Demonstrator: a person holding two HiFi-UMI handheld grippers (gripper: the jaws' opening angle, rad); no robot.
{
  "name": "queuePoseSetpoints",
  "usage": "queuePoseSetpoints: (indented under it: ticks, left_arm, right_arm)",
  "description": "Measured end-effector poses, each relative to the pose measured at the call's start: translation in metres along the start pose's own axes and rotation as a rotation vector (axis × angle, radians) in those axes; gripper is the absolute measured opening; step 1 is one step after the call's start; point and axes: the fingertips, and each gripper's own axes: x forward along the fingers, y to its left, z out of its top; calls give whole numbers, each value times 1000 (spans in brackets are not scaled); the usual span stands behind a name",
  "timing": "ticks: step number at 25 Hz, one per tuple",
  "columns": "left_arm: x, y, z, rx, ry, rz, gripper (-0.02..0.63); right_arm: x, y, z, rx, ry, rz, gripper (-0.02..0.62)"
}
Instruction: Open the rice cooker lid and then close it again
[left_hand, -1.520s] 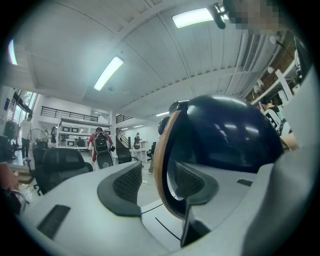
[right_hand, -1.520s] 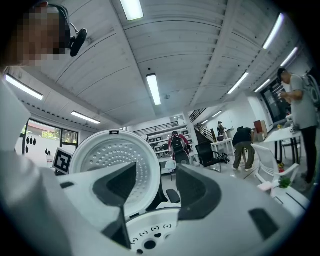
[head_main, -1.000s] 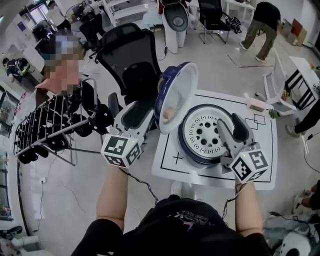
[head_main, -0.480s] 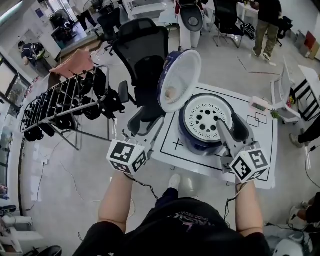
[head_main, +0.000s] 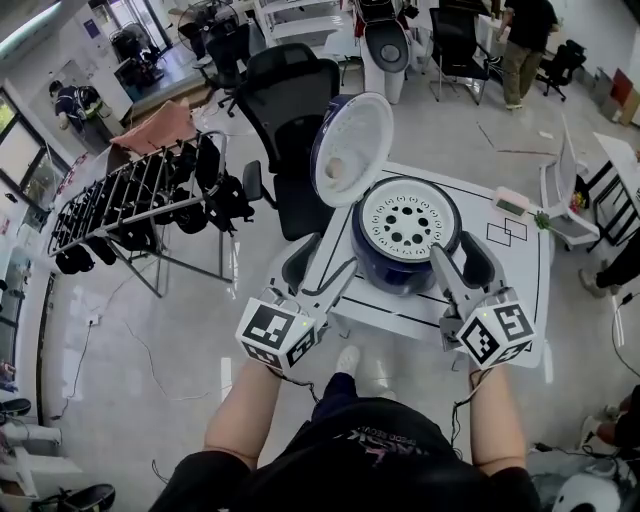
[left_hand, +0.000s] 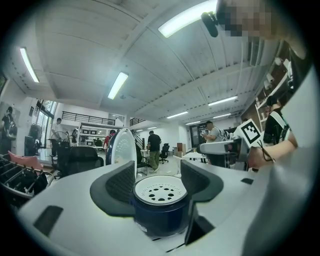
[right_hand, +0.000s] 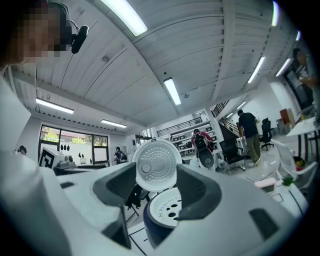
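Rice cooker (head_main: 385, 268), navy-walled, standing on a white table (head_main: 520, 300) marked with black lines. Its lid (head_main: 350, 150) is swung fully up at the cooker's far left, white inner face turned toward the pot. A white perforated plate (head_main: 408, 218) covers the pot's mouth; whatever lies beneath it is hidden.

Left gripper (head_main: 318, 262) sits at the table's near left edge, short of the cooker. Its jaws stand wide apart, have just been opening, and grip nothing. Right gripper (head_main: 460, 258) sits close by the cooker's near right side, jaws likewise apart and empty.

A small pink-and-white device (head_main: 512, 203) lies near the table's far right edge. Around the table are a pale floor, a black office chair (head_main: 290, 100) behind the lid, a rack (head_main: 130, 210) hung with dark items, and a person (head_main: 525, 40) standing far off.

The left gripper view frames the cooker (left_hand: 160, 215) in the gap beyond its jaws (left_hand: 158, 172) and shows the lid (left_hand: 122, 147) nearly edge-on. The right gripper view, past its jaws (right_hand: 157, 187), shows the lid (right_hand: 156, 170) face-on, its inner face dotted with holes. Ceiling light strips appear in the gripper views only.
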Motion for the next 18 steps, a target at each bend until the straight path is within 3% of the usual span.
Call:
queuePoseSetpoints:
  ticks: [9,18]
  left_arm:
    - [-11,-34,4,5,-13,-21,276]
    - [-16,-42,4,12,-28,-21,276]
  right_arm:
    - [-37,1,-2,2,-3,-16,241]
    - [-48,2,-3,0,-15,-20,241]
